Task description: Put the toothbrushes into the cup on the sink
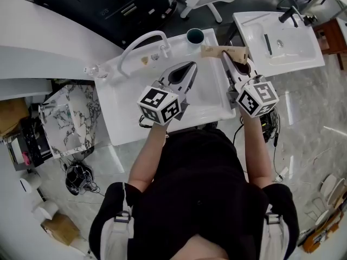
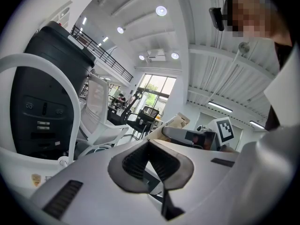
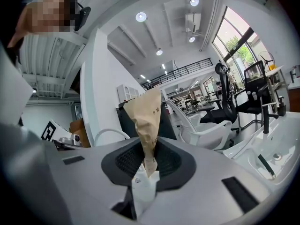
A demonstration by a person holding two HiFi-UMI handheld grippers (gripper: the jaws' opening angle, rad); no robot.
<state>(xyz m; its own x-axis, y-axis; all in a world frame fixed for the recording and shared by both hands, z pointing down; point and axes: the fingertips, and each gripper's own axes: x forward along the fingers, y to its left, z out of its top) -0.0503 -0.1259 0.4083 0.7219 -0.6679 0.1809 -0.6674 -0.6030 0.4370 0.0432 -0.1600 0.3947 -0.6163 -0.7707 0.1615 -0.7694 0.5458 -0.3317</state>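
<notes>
While right gripper (image 3: pixel 147 162) grips it, toothbrush (image 3: pixel 146 121) juts forward.

Here we are in a big open-plan office or test hall, no bathroom. A white rectangular sink unit (image 1: pixel 126 110) stands free on a glossy grey marble-look floor (image 1: pixel 312 118), with a second white basin (image 1: pixel 295 56) nearby. Overhead are round recessed ceiling lights (image 2: pixel 161 11) and a black-railed upper gallery (image 2: pixel 99 51). Tall bright windows (image 2: pixel 154 90), a white mesh office chair (image 2: pixel 101 111), black swivel chairs (image 3: pixel 227 104). A brown cardboard box (image 1: pixel 60 229) and tangled black cables (image 1: pixel 80 180) lie on the floor.
</notes>
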